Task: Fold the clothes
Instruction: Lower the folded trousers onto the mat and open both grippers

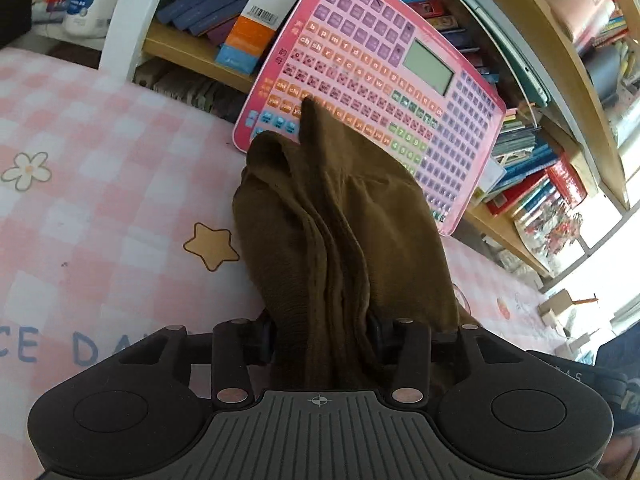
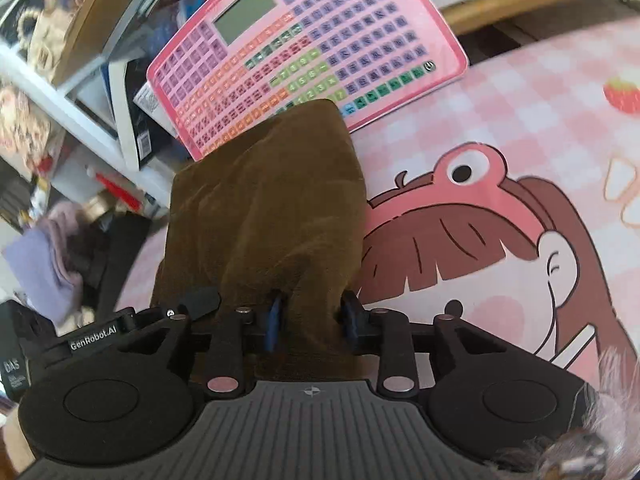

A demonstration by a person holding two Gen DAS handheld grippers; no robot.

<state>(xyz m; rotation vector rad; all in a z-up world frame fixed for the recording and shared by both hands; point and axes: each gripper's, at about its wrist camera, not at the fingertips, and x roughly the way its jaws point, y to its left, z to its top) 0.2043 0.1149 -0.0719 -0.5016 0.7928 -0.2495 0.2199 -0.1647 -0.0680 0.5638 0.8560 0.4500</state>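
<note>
a brown knit garment [image 1: 340, 232] hangs bunched in long folds above a pink checked bedsheet [image 1: 100, 184], in front of a pink learning keyboard [image 1: 380, 60] propped against bookshelves. the left gripper [image 1: 320, 336] is clamped on one gathered end; the right gripper [image 2: 312, 316] pinches the cloth [image 2: 272, 200] too, both tilted down toward the bed. "genrobot.ai" reads on the right gripper's body; the sheet shows "ce da".
</note>
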